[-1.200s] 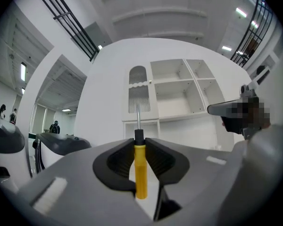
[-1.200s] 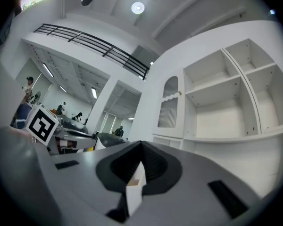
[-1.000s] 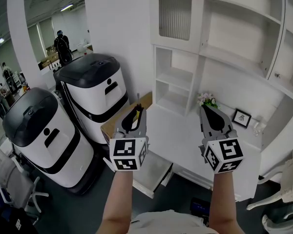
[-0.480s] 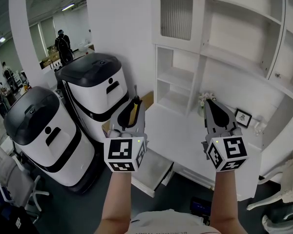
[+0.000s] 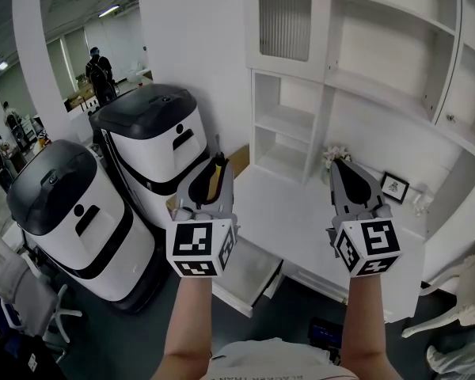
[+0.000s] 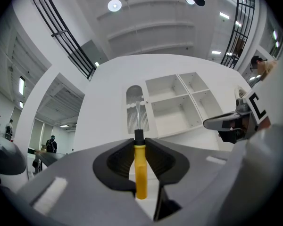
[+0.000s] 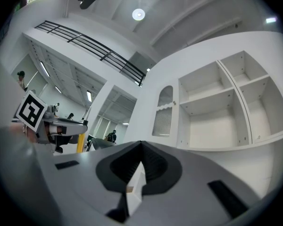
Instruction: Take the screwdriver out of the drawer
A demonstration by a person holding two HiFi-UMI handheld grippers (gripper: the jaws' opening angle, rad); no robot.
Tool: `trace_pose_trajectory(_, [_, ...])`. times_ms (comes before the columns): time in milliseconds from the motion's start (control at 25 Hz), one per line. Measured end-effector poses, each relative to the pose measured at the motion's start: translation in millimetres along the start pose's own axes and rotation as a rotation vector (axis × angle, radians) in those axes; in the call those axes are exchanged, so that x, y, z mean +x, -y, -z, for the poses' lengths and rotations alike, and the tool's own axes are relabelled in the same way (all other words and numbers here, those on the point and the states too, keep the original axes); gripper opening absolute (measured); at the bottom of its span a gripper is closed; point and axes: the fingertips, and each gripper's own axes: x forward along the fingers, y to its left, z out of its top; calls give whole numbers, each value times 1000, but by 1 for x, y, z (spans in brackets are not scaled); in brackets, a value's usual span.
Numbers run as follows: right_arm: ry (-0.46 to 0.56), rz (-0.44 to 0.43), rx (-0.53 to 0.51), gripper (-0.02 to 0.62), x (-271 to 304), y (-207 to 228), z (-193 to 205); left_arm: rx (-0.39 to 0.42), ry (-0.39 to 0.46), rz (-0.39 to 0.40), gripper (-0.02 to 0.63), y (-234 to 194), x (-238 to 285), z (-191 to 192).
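left gripper [image 5: 217, 166] is pinching the screwdriver [image 5: 216, 177]. in the left gripper view the jaws are pressed onto the yellow handle [image 6: 140, 173] from both sides, with the black collar and the metal shaft sticking out past the tips toward 12 o'clock. so the long axis runs straight along the jaws, 6 to 12, and tilts a bit upward. right gripper [image 5: 339, 167] has its jaws pressed together with nothing between them, and sits at about 3 o'clock from the left one, well apart.

the relation that matters: the open drawer [image 5: 236, 301] is at roughly 5 o'clock from the left tips in the head view, low down by the markers cube. the screwdriver is up in the air clear of it and touches nothing but the pads. looks to me like the taking-out part is basically done, and the left hand is the only one involved.

going outward, the white desk top [image 5: 293, 212] is at 3 o'clock between the two grippers. the white shelf unit [image 5: 285, 137] stands beyond at 1 o'clock. there's a little flower pot [image 5: 336, 155] just past the right tips and a small picture frame [image 5: 393, 187] further right. two white and black machines [image 5: 146, 145] stand at 9 o'clock, near the left gripper but not touching. i'd watch the shaft tip near the shelf unit if it goes forward.
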Motion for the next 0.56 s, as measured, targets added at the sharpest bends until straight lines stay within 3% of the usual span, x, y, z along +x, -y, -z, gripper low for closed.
trace_pose_trajectory(560, [6,-5,-1,6,-1,-6,-2,0,14,2,81,-5,-4,-8])
